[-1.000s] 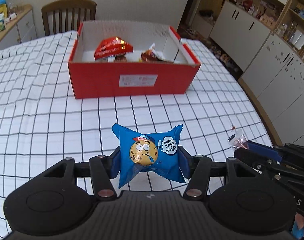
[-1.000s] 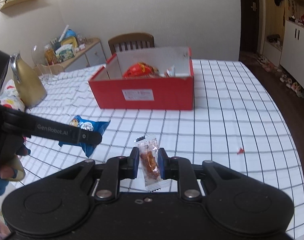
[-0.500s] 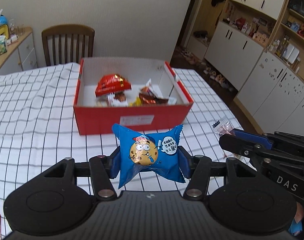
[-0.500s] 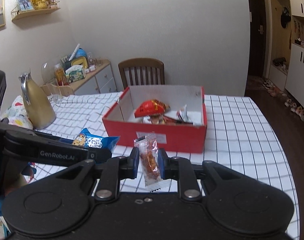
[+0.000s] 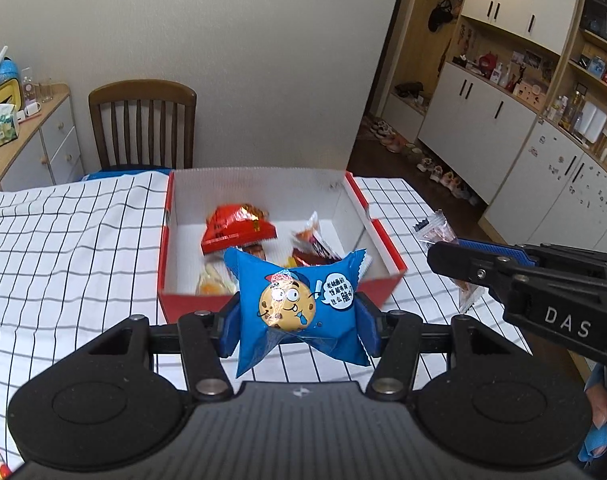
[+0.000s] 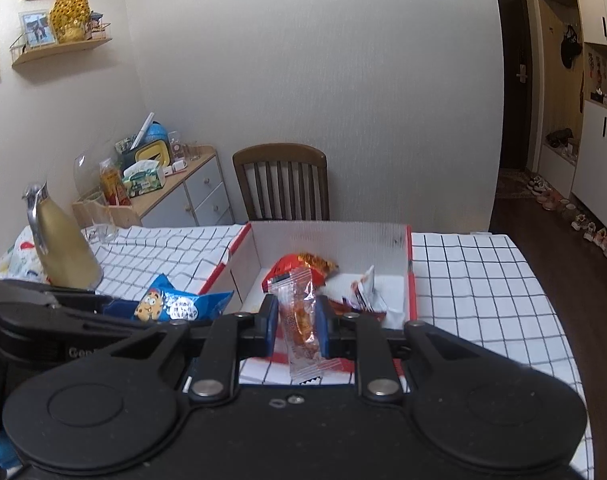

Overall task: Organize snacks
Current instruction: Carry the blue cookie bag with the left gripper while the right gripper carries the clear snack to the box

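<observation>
Carrying stage of the snack-sorting task, both claws loaded. The left claw [image 5: 299,322] is clamped on a puffed blue foil cookie packet with a cartoon biscuit face [image 5: 297,306], pinched at its two sides and held above the near wall of the open red cardboard box with a white interior [image 5: 383,236]. The right claw [image 6: 297,326] is closed on a slim clear plastic sachet of orange-brown snack [image 6: 299,316], gripped upright at mid-length, also just short of the box's near rim. The box stands on the tabletop covered in a white cloth with a black grid [image 5: 71,240] and already contains a red foil bag [image 5: 237,228] and several smaller wrappers. In judgement, the step in hand is delivery to the box. The next move calls for bringing each packet past the near wall and over bare floor of the box, then parting the jaws; the two claws sit close together, so staggered releases would probably avoid a collision.
</observation>
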The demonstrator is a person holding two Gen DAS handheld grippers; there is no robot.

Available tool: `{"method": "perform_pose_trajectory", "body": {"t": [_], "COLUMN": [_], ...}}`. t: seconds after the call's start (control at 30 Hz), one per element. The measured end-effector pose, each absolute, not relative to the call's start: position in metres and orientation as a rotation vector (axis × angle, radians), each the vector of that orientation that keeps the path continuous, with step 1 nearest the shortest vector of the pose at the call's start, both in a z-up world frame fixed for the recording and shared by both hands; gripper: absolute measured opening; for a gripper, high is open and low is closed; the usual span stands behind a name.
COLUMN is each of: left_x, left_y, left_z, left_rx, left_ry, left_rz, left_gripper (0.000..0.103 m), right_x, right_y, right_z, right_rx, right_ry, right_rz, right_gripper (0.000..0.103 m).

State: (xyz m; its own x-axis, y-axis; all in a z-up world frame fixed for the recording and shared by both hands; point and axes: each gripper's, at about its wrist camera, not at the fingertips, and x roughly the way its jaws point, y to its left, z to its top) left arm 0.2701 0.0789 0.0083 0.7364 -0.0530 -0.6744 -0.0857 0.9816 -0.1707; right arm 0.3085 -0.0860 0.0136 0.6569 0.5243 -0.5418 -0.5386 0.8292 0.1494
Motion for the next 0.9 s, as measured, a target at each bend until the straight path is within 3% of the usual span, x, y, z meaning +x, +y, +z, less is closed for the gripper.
{"method": "perform_pose_trajectory", "body": {"t": [0.43, 0.9], "left_x": [0.334, 0.401], "left_y": [0.095, 0.118], "left_z": [0.001, -0.042], "left_rx": [-0.165, -0.169], "left_ry": [0.757, 0.875], "left_rz": [0.063, 0.098], "left_gripper": [0.056, 0.056], "right_x": [0.378, 0.455], "right_y": [-0.062, -0.039], "right_z": [0.011, -0.029], "right_rx": [-0.018, -0.009], "right_ry": [0.636, 0.743], "right_rz": [0.602, 0.58], "right_gripper": [0.019, 0.019]}}
